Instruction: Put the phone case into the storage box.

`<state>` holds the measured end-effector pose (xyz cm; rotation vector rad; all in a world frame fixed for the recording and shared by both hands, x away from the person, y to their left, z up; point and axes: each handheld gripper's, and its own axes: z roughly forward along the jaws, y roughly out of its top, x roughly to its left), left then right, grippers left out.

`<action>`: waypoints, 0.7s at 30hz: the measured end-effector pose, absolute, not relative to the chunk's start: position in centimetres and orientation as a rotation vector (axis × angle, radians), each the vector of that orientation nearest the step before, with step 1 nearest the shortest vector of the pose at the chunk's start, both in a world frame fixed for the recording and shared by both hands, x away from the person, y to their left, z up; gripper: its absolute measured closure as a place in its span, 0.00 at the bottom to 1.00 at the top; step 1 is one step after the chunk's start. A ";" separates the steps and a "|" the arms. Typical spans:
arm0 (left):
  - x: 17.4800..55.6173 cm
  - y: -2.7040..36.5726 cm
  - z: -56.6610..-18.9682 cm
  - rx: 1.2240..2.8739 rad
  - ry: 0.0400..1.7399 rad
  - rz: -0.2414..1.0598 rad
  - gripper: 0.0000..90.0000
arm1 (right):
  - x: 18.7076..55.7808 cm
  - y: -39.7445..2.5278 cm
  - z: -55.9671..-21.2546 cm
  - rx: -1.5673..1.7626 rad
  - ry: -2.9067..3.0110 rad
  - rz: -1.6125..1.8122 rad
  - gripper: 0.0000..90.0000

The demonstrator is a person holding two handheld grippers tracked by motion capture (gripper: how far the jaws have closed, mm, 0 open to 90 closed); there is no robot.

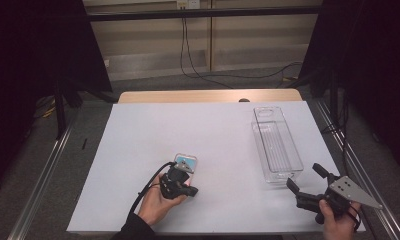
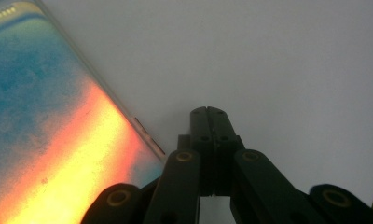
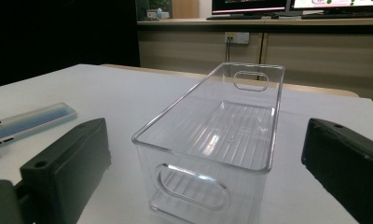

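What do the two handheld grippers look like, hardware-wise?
Both are black two-jaw units. The left gripper trails a black cable looping toward the dark sleeve; its linkage arms carry brass-coloured pivot rivets. The right gripper has blocky matte jaws and a grey three-cornered plate with small holes.

In the high view the left gripper (image 1: 180,181) covers the near part of the phone (image 1: 186,161), so the near end of the phone is hidden. In the left gripper view the phone (image 2: 49,126) is blurred and cut by the left and bottom edges. In the right gripper view the phone (image 3: 33,120), left of the clear bin (image 3: 217,140), runs out of the picture at its left edge
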<state>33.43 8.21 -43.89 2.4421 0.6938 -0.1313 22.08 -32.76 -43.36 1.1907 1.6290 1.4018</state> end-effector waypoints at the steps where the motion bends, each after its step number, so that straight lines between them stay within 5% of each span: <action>1: 33.5 8.2 -43.9 2.446 0.688 -0.134 1.00 | 22.1 -32.8 -43.4 1.191 1.629 1.402 0.00; 21: 33.5 9.1 -43.9 2.438 0.713 -0.142 1.00 | 22.0 -32.8 -43.4 1.190 1.627 1.401 0.01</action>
